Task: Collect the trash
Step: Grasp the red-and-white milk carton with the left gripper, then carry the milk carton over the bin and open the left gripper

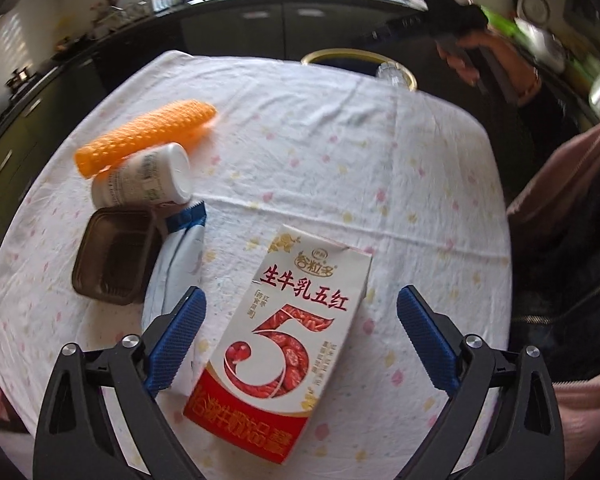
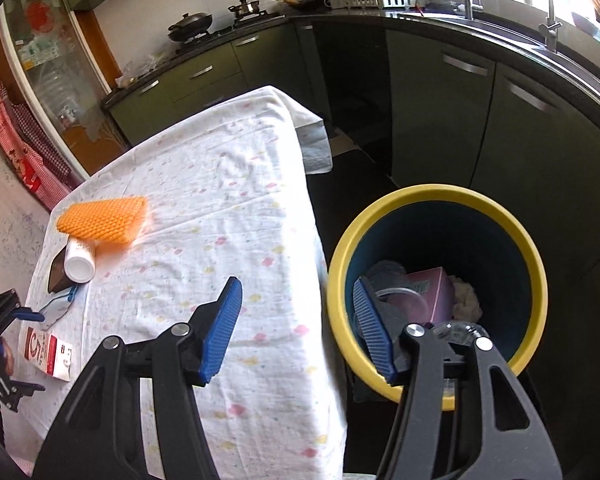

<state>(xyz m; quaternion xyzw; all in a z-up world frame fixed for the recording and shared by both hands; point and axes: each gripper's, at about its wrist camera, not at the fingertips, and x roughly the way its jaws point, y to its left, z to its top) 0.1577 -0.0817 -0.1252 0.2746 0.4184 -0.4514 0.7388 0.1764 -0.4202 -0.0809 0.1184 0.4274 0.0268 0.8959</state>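
The left hand-held gripper (image 1: 300,328) is being held with its blue fingers wide apart and nothing clamped between them, and the milk carton (image 1: 288,344) is lying flat on the tabletop (image 1: 339,152) directly ahead of and below it, framed inside the gap. The carton's long axis is running roughly along the gripper's forward direction, tilted a little to the right at its far end, so its narrow width is being presented across the opening; this is judged to be the relation on which the coming closure depends. Just to the left of the left finger a white and blue wrapper (image 1: 180,264) is lying partly under the carton's edge, with a brown tray (image 1: 116,256), a white bottle (image 1: 148,178) on its side and an orange mesh sleeve (image 1: 148,136) farther ahead and to the left. The right hand-held gripper (image 2: 300,328) is likewise being held spread and empty, over the tabletop's edge, with the yellow-rimmed bin (image 2: 535,264) just ahead and to its right, several discarded items already inside. From there the carton is seen well away to the left, so the left hand is judged much the nearer for the pick, and whether the wrapper would be caught along with it cannot be told.
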